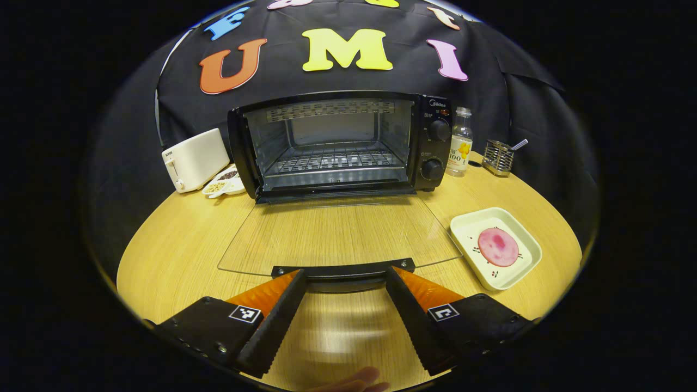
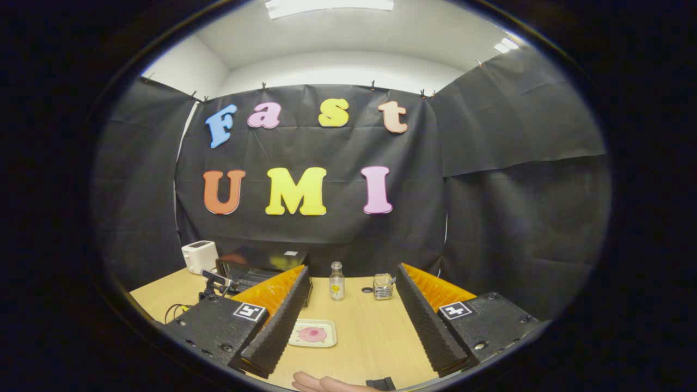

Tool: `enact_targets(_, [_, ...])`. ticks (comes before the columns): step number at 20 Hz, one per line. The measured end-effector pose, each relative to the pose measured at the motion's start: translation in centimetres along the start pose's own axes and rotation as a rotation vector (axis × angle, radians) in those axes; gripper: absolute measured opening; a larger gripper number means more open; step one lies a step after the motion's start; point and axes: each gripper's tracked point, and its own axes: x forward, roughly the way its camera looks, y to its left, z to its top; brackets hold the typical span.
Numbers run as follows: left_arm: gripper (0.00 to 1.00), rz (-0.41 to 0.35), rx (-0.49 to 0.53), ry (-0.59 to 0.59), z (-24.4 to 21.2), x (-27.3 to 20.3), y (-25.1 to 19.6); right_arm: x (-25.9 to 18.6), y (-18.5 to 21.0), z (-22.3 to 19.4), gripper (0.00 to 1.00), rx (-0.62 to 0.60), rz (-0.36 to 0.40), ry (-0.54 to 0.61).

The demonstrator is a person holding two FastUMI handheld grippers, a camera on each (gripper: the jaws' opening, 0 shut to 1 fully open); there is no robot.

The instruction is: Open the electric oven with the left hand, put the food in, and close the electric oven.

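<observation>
The black electric oven [image 1: 337, 144] stands open at the back of the round wooden table, its wire rack bare. Its glass door [image 1: 337, 234] lies flat toward me, and the black door handle [image 1: 343, 269] sits right at the tips of my left gripper [image 1: 346, 273], whose fingers are spread open to either side of it. A pink round slice of food [image 1: 497, 246] lies on a white square plate [image 1: 468, 226] to the right of the door. My right gripper [image 2: 353, 269] hangs open high over the table, with the plate [image 2: 313, 333] below between its fingers and the oven [image 2: 261, 264] partly behind its left finger.
A white toaster [image 1: 193, 159] and a small dish of seeds [image 1: 224, 182] stand left of the oven. A clear bottle [image 1: 460, 142] and a metal holder [image 1: 499, 157] stand to its right. A person's hand [image 2: 326, 384] shows at the bottom edge.
</observation>
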Motion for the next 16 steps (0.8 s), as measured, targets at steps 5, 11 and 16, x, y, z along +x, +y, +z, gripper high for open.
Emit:
enact_targets(5, [0.96, 0.018, -0.051, -0.132, 4.8, -4.0, 0.6, 1.7, -0.5, -1.6, 0.96, 0.002, -0.004, 0.063])
enact_targets(11, [0.95, 0.02, -0.076, -0.346, 12.0, -12.5, 1.7, 6.2, -0.7, -5.3, 1.0, -0.041, 0.025, 0.158])
enact_targets(16, [0.95, 0.03, -0.08, -0.5, 15.6, -19.7, 2.1, 11.8, -0.5, -11.2, 0.96, -0.046, 0.054, 0.304])
